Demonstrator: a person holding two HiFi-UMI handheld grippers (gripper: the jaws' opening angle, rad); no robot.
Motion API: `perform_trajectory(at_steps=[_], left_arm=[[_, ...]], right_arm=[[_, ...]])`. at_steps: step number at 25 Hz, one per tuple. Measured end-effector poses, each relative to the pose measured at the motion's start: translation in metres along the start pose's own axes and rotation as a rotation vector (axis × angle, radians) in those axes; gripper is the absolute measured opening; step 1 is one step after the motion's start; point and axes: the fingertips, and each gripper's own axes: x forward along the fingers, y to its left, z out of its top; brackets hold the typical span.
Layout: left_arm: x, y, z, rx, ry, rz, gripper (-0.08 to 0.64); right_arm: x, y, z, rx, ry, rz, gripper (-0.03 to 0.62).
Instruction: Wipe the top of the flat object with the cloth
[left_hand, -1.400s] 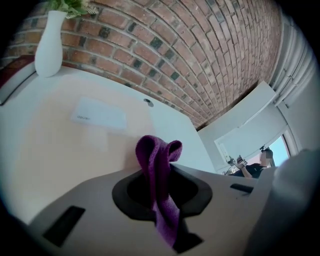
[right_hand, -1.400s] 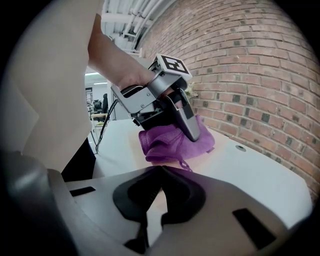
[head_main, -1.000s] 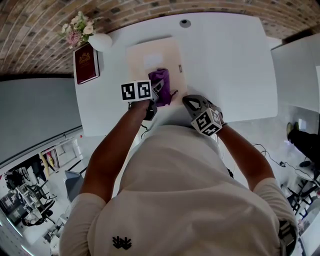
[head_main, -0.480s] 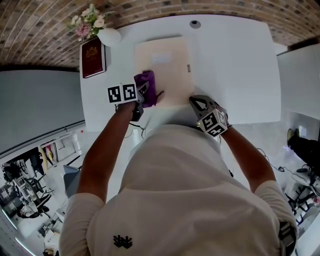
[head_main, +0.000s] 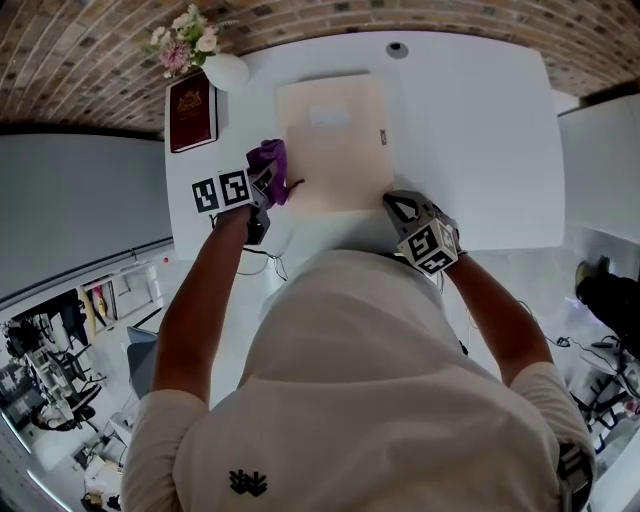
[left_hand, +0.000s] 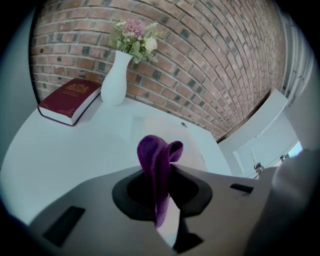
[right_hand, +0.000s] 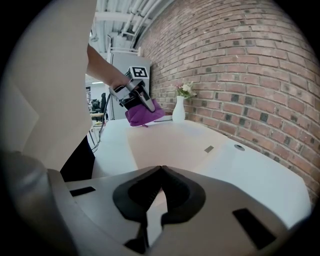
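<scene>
A flat beige board (head_main: 335, 140) lies on the white table (head_main: 470, 150); it also shows in the right gripper view (right_hand: 170, 142). My left gripper (head_main: 268, 178) is shut on a purple cloth (head_main: 268, 158) at the board's left edge, over the table just beside it. The cloth (left_hand: 157, 170) bulges up between the closed jaws in the left gripper view. From the right gripper view the cloth (right_hand: 142, 114) hangs under the left gripper (right_hand: 142, 107). My right gripper (head_main: 398, 207) rests shut at the board's near right corner, holding nothing (right_hand: 160, 172).
A dark red book (head_main: 192, 110) and a white vase of flowers (head_main: 222, 70) stand at the table's far left corner. A small round grommet (head_main: 397, 48) sits in the table beyond the board. A small grey tag (head_main: 382, 137) marks the board's right edge.
My left gripper has dragged the purple cloth leftward from the board's middle to its left edge. The right gripper has stayed at the near right corner.
</scene>
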Motion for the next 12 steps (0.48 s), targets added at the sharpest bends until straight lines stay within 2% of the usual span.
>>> perform_trajectory(at_steps=[6, 12], left_arm=[[0.000, -0.080, 0.022, 0.034, -0.036, -0.158, 0.064], [0.046, -0.175, 0.027, 0.046, 0.007, -0.326, 0.064]], right_arm=[[0.000, 0.000, 0.001, 0.005, 0.000, 0.001, 0.029], [0.000, -0.003, 0.002, 0.001, -0.002, -0.004, 0.029]])
